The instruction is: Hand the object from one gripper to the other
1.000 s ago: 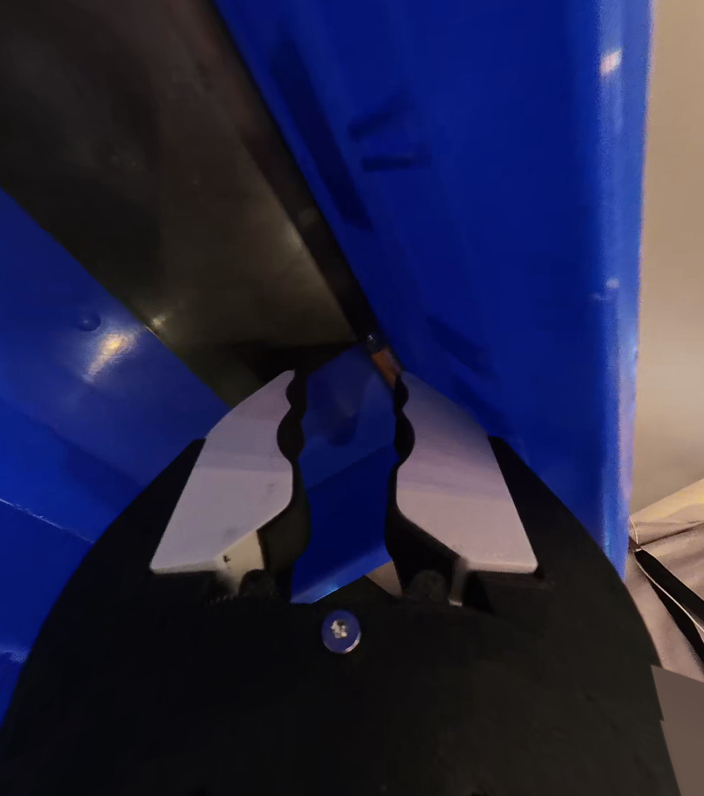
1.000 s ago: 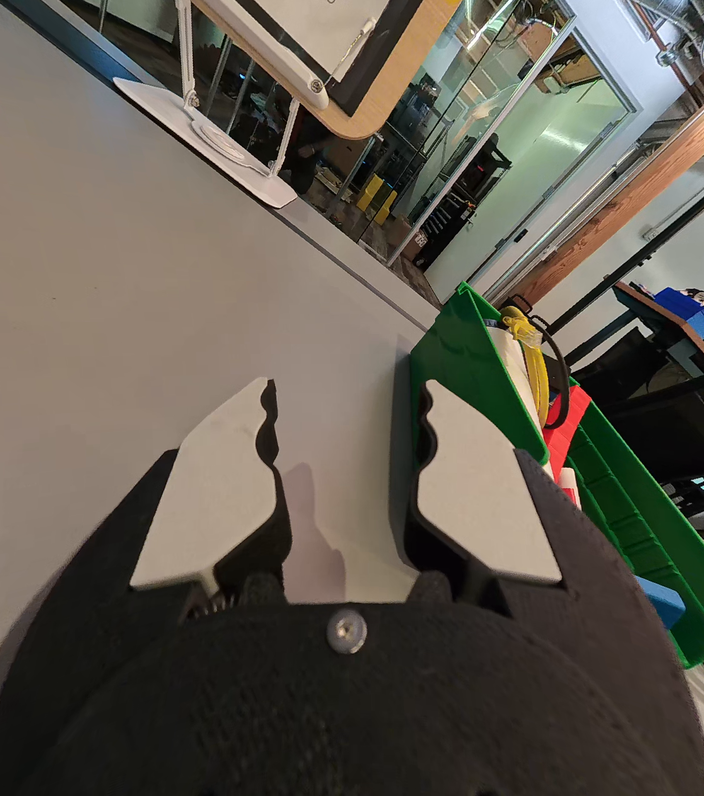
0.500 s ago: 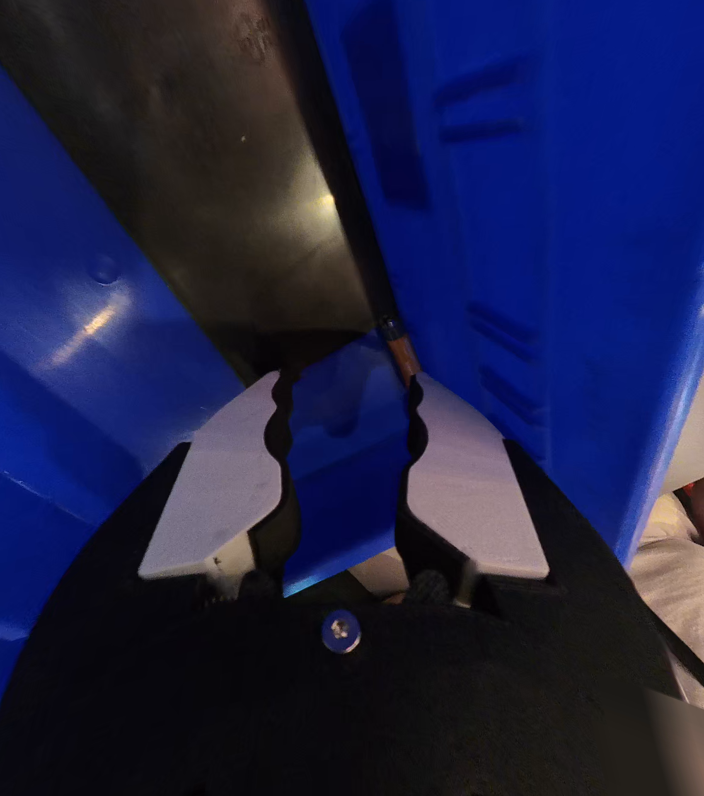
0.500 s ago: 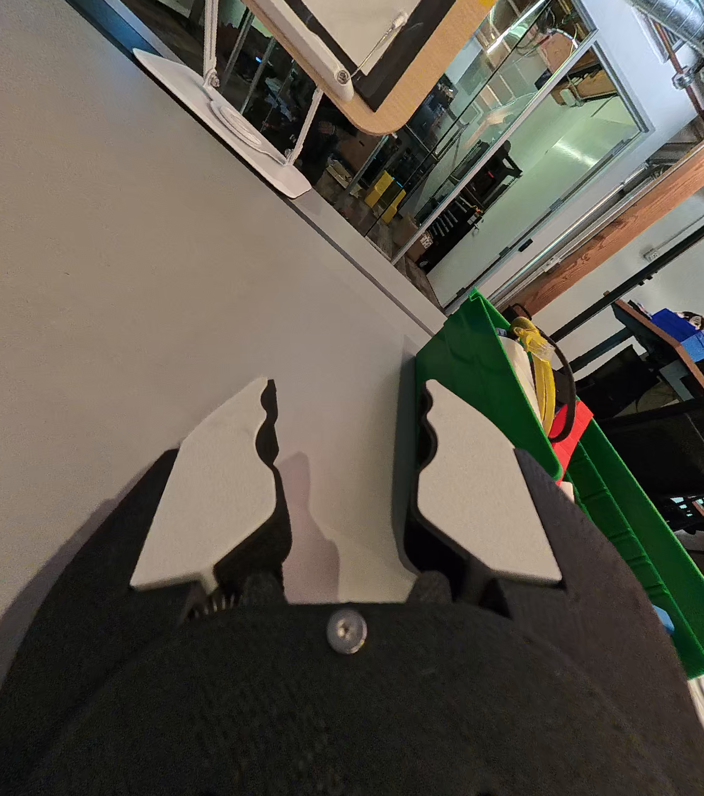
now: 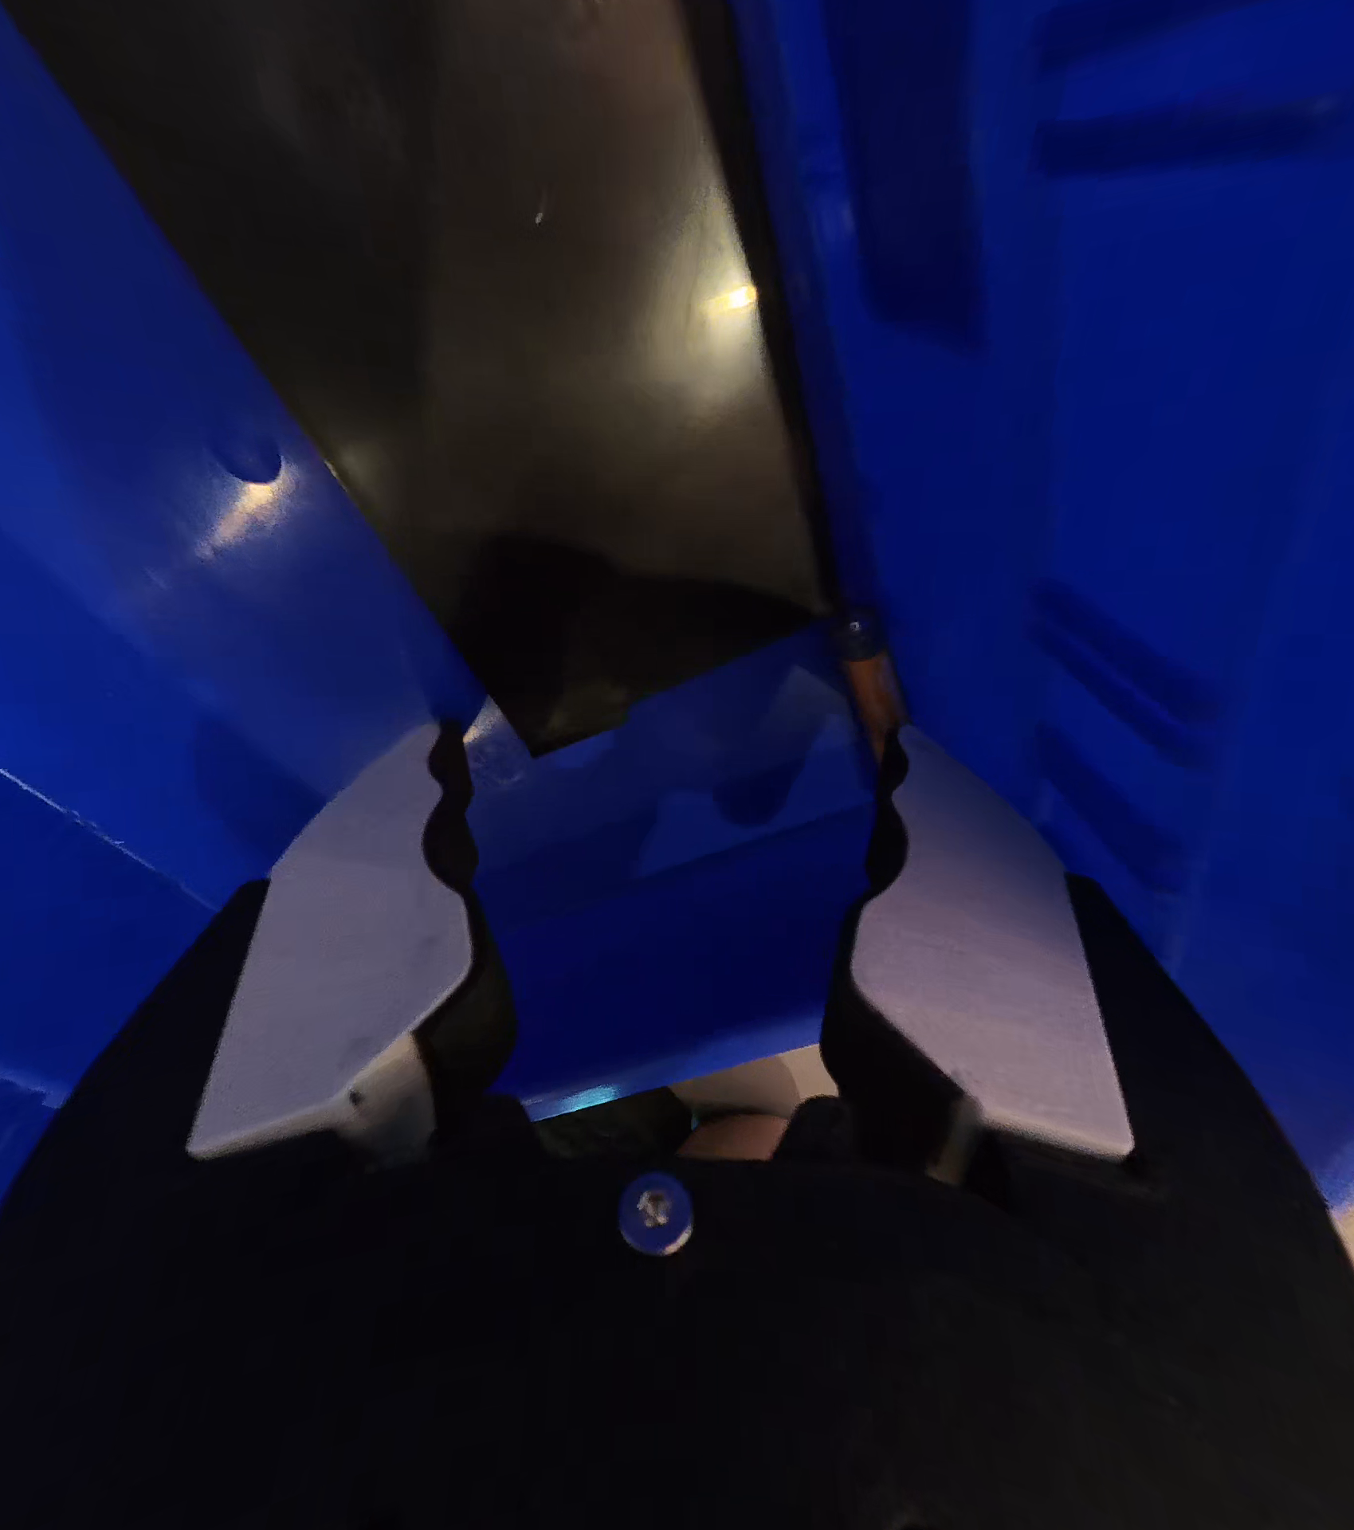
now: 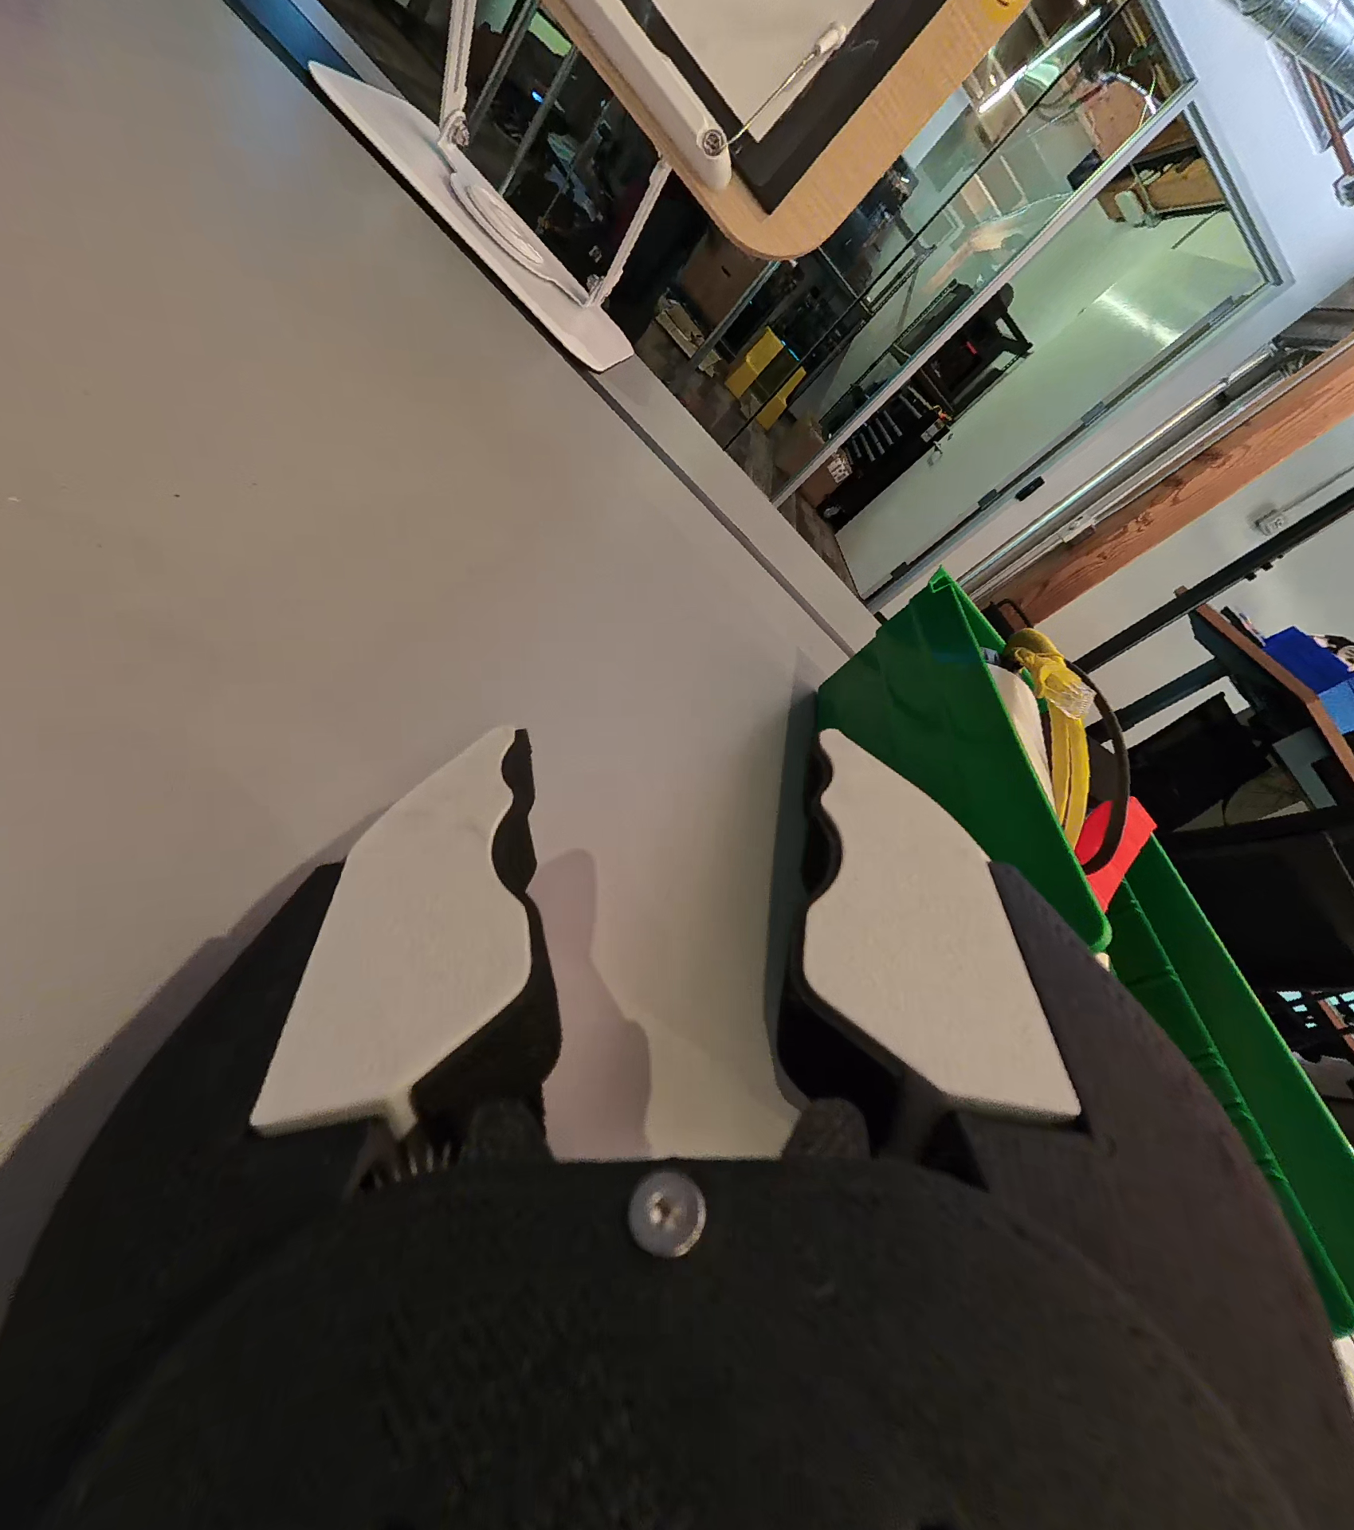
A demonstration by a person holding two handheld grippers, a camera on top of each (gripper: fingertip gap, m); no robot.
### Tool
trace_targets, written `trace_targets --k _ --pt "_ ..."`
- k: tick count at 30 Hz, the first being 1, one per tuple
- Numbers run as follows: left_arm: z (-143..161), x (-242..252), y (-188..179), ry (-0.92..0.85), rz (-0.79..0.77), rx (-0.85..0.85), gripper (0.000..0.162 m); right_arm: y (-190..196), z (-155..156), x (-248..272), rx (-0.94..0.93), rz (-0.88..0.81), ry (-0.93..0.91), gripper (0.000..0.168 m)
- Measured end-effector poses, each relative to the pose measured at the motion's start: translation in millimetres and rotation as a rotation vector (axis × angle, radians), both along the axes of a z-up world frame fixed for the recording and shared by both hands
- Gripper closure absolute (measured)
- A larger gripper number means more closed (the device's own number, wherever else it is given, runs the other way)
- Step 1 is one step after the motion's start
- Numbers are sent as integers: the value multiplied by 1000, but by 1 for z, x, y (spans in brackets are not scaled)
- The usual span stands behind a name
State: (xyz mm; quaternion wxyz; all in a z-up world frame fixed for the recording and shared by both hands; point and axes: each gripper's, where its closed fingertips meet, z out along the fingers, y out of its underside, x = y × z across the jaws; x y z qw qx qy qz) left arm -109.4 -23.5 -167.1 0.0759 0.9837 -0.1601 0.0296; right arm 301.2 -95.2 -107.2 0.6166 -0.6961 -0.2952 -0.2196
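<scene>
Blue bin [image 5: 160, 662] walls crowd left view. Left gripper [image 5: 665, 828], narrower a second ago, now spread wide and empty over dark bin floor. Thin copper-tipped rod [image 5: 868, 687], likely the object, lies against right wall, just beyond right finger. Pickup appears imminent. Right gripper [image 6: 669, 836] spread, empty, above grey table [image 6: 243, 497] beside green bin [image 6: 905, 720].

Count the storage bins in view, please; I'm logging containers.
2: a blue bin surrounding the open left claw, and a green bin right of the open right claw. Others may be hidden.
</scene>
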Motion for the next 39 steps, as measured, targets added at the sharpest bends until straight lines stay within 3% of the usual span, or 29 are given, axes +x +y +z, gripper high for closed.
trace_targets --k 2,4,5,11,23,30,36,39 --pt "0 -1 0 -2 -2 -7 70 0 0 -1 -1 3 -3 105" --pt "0 -22 4 109 27 13 95 0 -1 -1 -3 6 -8 105" --pt "-1 -32 3 151 39 -1 89 0 -1 -2 -4 9 -9 105" --pt "4 -13 -3 -8 -4 -28 81 -1 -4 -6 -12 25 -29 105" --pt "-4 -8 -7 132 -66 -58 79 -2 -13 -17 -39 70 -107 105" --pt "-2 -18 -15 158 -109 -97 96 -3 -14 -20 -39 83 -126 105" --pt "0 -23 -17 183 -146 -121 125 -3 -14 -20 -38 85 -128 106" --pt "6 -30 -20 237 -180 -116 122 -3 -14 -20 -38 86 -129 106"
